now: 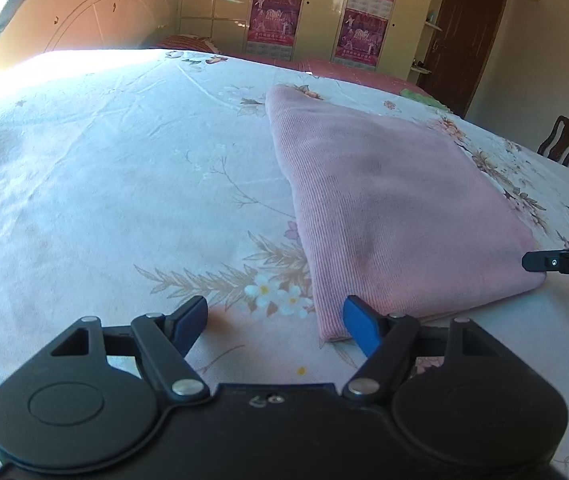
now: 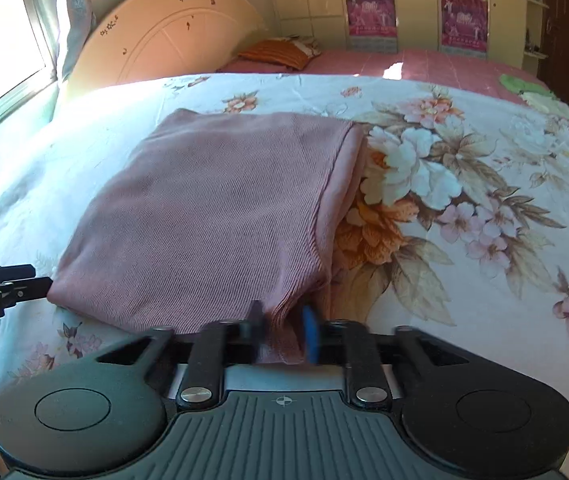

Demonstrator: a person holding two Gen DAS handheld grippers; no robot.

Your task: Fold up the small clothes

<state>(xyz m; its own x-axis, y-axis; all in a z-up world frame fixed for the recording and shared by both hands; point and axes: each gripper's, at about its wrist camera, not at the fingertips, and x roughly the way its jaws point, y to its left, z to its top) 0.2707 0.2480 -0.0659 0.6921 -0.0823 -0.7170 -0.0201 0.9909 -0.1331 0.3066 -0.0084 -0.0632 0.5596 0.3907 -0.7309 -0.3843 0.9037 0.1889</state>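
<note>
A folded pink ribbed garment (image 1: 384, 200) lies flat on the flower-print bedsheet (image 1: 104, 180). My left gripper (image 1: 275, 320) stands open at its near left corner. That corner lies just inside the blue right finger (image 1: 358, 322), and no pad presses on it. My right gripper (image 2: 284, 326) is shut on the garment's (image 2: 204, 208) near right corner, with pink cloth bunched between the fingers. The right gripper's tip (image 1: 540, 262) shows at the right edge of the left wrist view. The left gripper (image 2: 36, 276) shows at the garment's left edge in the right wrist view.
A rounded cream headboard (image 2: 164, 36) and a window with a curtain (image 2: 72, 8) stand at the far left. An orange pillow (image 2: 280, 52) lies on a pink sheet (image 2: 424, 64) beyond the floral one. Wardrobes (image 1: 316, 8), a dark door (image 1: 468, 36) and a chair (image 1: 562, 140) are at the right.
</note>
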